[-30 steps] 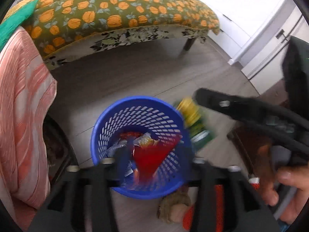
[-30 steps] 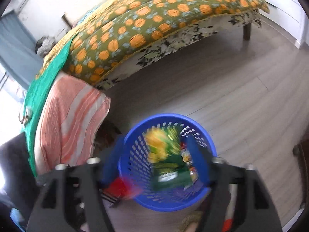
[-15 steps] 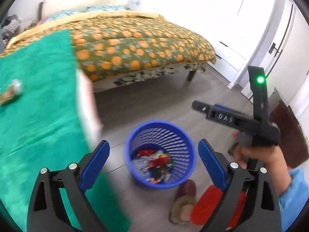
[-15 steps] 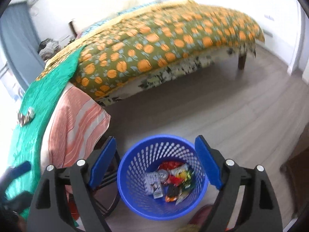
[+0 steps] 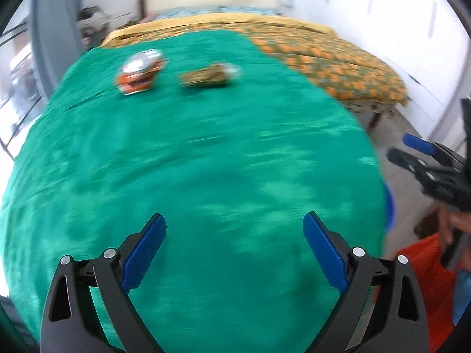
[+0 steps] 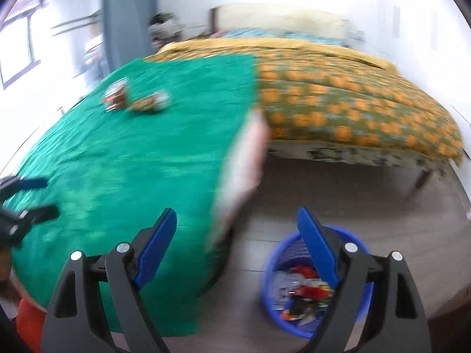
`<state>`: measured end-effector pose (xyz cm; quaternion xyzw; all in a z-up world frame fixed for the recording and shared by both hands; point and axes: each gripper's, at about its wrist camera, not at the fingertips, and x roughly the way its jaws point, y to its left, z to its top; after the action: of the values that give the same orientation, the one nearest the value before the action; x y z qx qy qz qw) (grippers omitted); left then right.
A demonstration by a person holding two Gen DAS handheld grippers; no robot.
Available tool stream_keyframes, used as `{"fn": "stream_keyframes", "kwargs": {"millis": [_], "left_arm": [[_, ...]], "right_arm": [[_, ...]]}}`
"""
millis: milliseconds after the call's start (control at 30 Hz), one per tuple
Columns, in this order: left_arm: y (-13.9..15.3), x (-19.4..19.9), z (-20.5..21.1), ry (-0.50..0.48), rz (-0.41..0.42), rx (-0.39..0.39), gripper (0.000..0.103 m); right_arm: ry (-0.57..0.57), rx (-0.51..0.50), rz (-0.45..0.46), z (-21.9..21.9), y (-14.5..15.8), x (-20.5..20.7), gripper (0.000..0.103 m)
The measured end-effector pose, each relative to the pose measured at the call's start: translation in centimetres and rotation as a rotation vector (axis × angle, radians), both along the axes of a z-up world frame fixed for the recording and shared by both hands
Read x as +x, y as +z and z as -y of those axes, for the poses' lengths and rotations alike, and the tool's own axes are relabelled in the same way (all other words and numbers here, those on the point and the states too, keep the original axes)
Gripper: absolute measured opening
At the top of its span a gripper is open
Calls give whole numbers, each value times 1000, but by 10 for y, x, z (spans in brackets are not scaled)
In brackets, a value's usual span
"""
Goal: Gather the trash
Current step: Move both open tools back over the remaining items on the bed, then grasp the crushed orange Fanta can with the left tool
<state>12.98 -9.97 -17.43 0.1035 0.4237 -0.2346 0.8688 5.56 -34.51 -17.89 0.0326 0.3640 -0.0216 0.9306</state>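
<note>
Two pieces of trash lie on the green cloth (image 5: 206,161): an orange and silver wrapper (image 5: 139,72) and a brownish wrapper (image 5: 209,75), both far ahead of my left gripper (image 5: 234,250), which is open and empty. They show in the right wrist view too, the orange wrapper (image 6: 116,95) and the brownish wrapper (image 6: 150,103). My right gripper (image 6: 237,242) is open and empty, above the table's edge. The blue basket (image 6: 272,267) with several wrappers stands on the floor at lower right. The right gripper also shows in the left wrist view (image 5: 412,150).
A bed with an orange-patterned cover (image 6: 353,103) stands behind the table. A striped pink cloth (image 6: 244,161) hangs off the table's side. Something orange (image 5: 424,279) lies on the floor at right. White cupboards (image 5: 397,29) line the far wall.
Both grippers let their wrappers drop into the basket, opened, and swung up and left from the basket toward the green table. The view is blurred by motion.
</note>
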Motion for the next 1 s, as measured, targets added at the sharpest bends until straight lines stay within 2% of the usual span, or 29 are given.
{"fn": "stream_keyframes", "kwargs": {"millis": [167, 367, 467, 600, 1000], "left_arm": [[6, 30, -60, 101, 4, -8, 95], [12, 65, -80, 137, 19, 10, 96], [11, 81, -78, 147, 18, 23, 96], [10, 113, -66, 149, 9, 19, 96], [-1, 259, -15, 218, -9, -33, 96]], "right_arm": [[147, -2, -52, -73, 10, 40, 83], [217, -45, -105, -125, 8, 107, 84], [229, -55, -121, -130, -4, 130, 84], [226, -43, -154, -131, -23, 140, 86], [213, -19, -164, -126, -25, 143, 90]]}}
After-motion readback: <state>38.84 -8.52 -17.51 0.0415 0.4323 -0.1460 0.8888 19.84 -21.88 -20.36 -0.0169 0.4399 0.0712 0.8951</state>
